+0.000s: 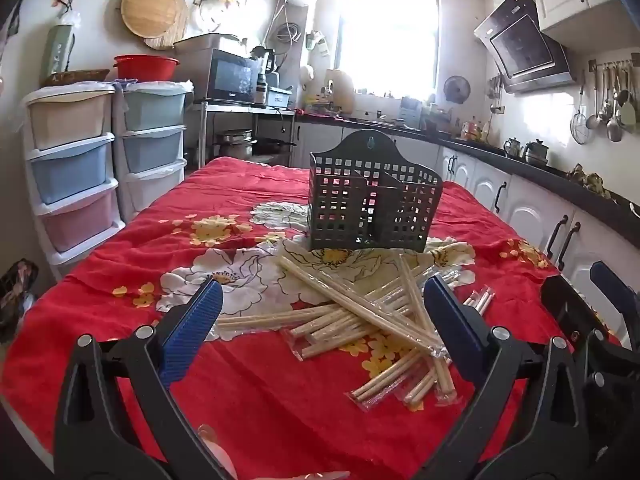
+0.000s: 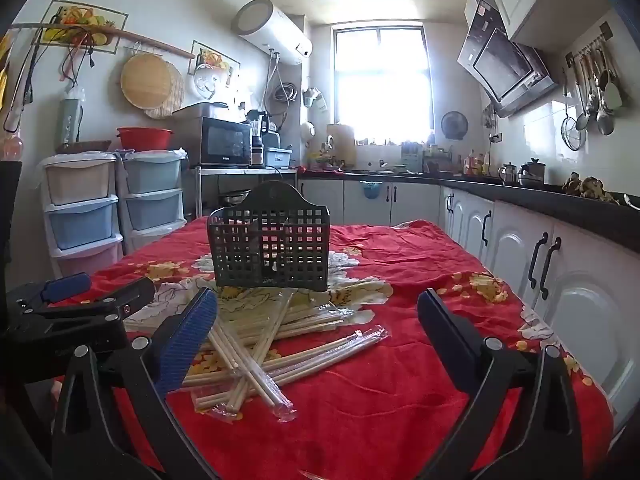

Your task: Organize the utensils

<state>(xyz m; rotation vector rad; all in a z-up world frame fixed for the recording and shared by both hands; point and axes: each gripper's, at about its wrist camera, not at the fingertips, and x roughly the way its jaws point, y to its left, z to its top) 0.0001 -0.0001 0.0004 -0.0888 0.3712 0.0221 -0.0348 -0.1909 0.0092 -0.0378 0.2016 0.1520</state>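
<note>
A pile of wrapped wooden chopsticks (image 1: 360, 320) lies on the red flowered tablecloth (image 1: 260, 392); it also shows in the right wrist view (image 2: 272, 344). Behind it stands a dark perforated utensil holder (image 1: 374, 210) with two compartments, also in the right wrist view (image 2: 270, 246). My left gripper (image 1: 324, 320) is open and empty, just above the near side of the pile. My right gripper (image 2: 318, 334) is open and empty, to the right of the pile. The right gripper shows at the right edge of the left wrist view (image 1: 592, 304); the left gripper shows at the left of the right wrist view (image 2: 80, 300).
Stacked plastic drawers (image 1: 72, 168) stand left of the table. A kitchen counter with white cabinets (image 2: 560, 264) runs along the right. A microwave (image 2: 224, 140) sits on a shelf at the back. The table's right edge (image 2: 592, 376) is close to the cabinets.
</note>
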